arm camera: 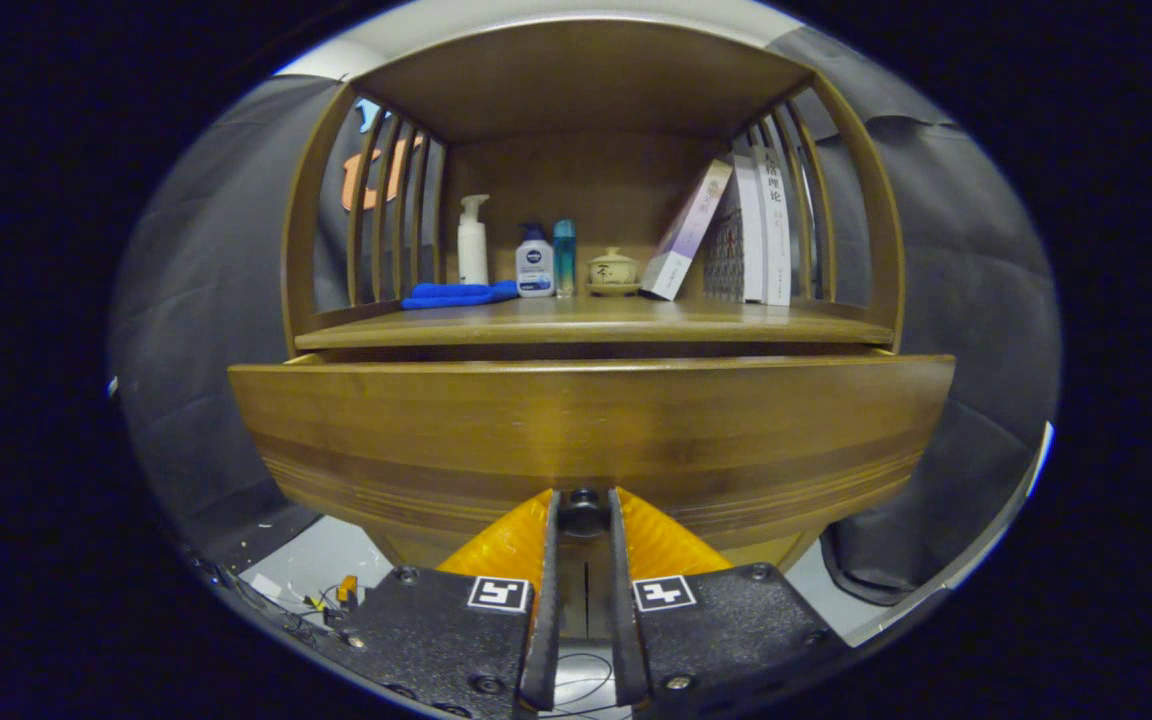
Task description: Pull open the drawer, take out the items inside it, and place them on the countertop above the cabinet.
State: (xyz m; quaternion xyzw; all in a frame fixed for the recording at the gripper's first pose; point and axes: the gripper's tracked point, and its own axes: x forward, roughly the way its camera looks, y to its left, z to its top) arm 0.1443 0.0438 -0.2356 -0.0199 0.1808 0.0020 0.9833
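Cabinet [586, 200] dead ahead, drawer [591, 430] front pulled out a little from under the worktop [586, 325]. Books [751, 230] lean far right on the worktop, blue cloth [456, 294] far left, white pump bottle [473, 240] behind it, two smaller bottles [546, 262] and a lidded cup [613, 270] mid-back. Claw [584, 512] pinching the drawer knob [584, 508], one finger on each side.

brown wooden drawer [591, 430], blue cloth [458, 294], white pump bottle [473, 242], teal bottle [564, 257].
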